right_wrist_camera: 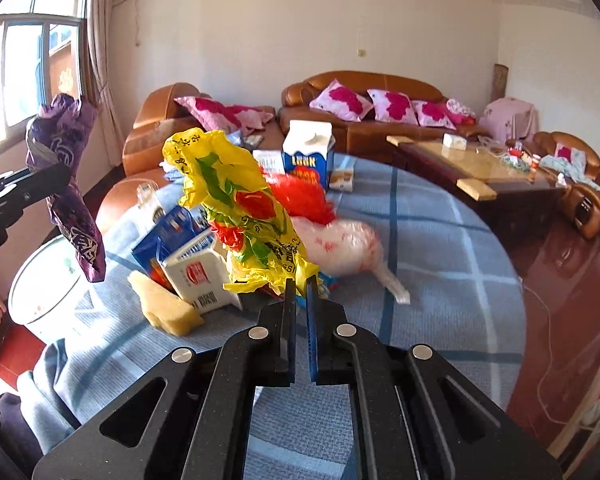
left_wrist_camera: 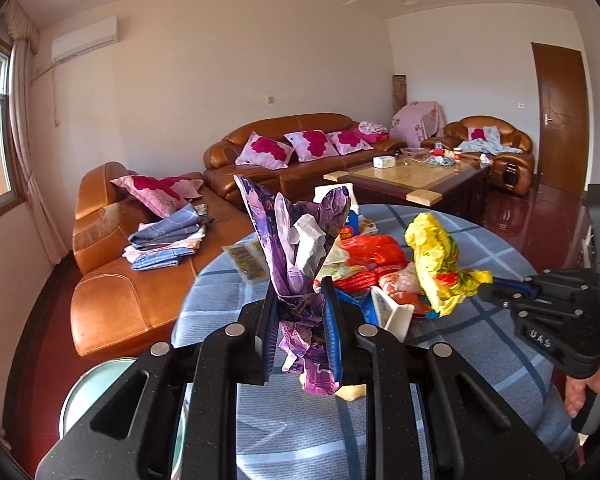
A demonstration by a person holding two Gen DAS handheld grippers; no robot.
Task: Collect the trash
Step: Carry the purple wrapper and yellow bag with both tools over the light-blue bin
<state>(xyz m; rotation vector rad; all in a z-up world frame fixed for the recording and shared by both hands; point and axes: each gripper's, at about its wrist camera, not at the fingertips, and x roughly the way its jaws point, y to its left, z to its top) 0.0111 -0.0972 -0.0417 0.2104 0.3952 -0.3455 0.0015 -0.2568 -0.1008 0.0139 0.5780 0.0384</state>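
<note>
Right wrist view shows the right gripper (right_wrist_camera: 300, 280) clamped on a yellow bag (right_wrist_camera: 228, 200) lifted off the table (right_wrist_camera: 440, 240), while the left gripper (left_wrist_camera: 300, 300) pinches a purple wrapper (left_wrist_camera: 292, 240) aloft near the bin (right_wrist_camera: 44, 280), likely headed there.

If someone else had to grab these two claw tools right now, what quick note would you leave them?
Left gripper: shut on a crumpled purple wrapper, lifted off the table.
Right gripper: shut on a yellow plastic bag, also lifted.
Still on the blue checked tablecloth: milk carton, red bag, clear bag, white box, yellow sponge.
A white bin stands beside the table; drop both pieces there, presumably, then collect the rest.
</note>
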